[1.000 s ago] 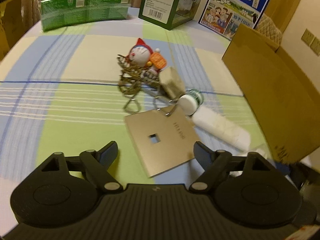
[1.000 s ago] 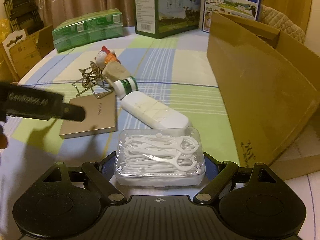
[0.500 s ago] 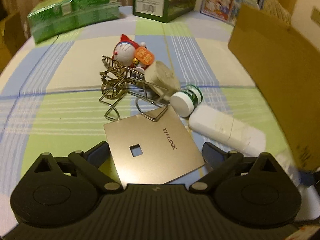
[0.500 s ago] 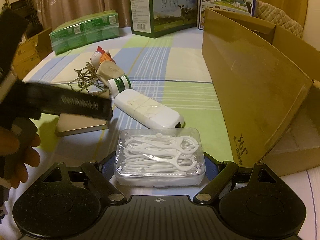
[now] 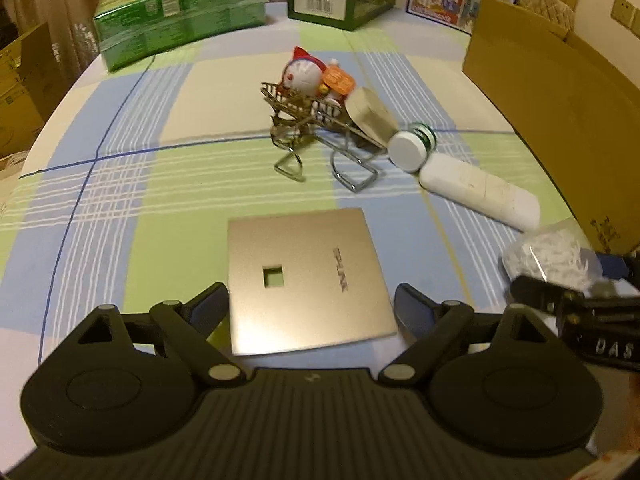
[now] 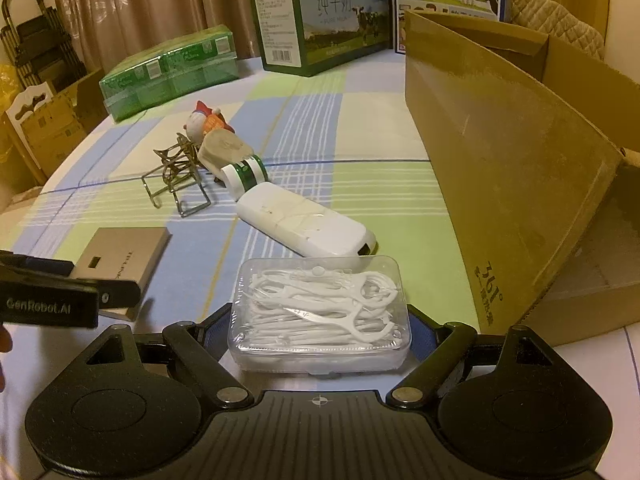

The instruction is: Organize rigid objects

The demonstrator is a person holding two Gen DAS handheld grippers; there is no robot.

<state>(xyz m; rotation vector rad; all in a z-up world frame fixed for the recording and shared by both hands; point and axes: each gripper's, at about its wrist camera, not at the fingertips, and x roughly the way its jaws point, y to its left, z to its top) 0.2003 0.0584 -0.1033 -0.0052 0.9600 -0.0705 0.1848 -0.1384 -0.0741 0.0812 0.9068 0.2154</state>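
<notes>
Right tongs (image 6: 320, 320) clamp the floss-pick box (image 6: 319, 312) crosswise — left tongs (image 5: 311, 306) gape around the square TP-LINK plate (image 5: 306, 278), flat on the tabletop (image 5: 120, 200)

Left gripper (image 5: 311, 303) advanced — jaws now flanking plate (image 5: 306, 278)

Round table (image 6: 400, 168) w/ checked cloth, pale green, blue and cream squares w/ thin blue lines. Brownish curtains (image 6: 132, 12) hang behind the far edge, pleated. Warm yellowish indoor light, dim. Off the table's left edge: cardboard cartons (image 6: 44, 128) on the floor, a dark folded metal frame (image 6: 36, 40) leaning nr the curtain. Beyond the far right edge, a quilted beige chair back (image 6: 560, 16). Cream wall at right w/ a switch plate (image 5: 626, 14).
</notes>
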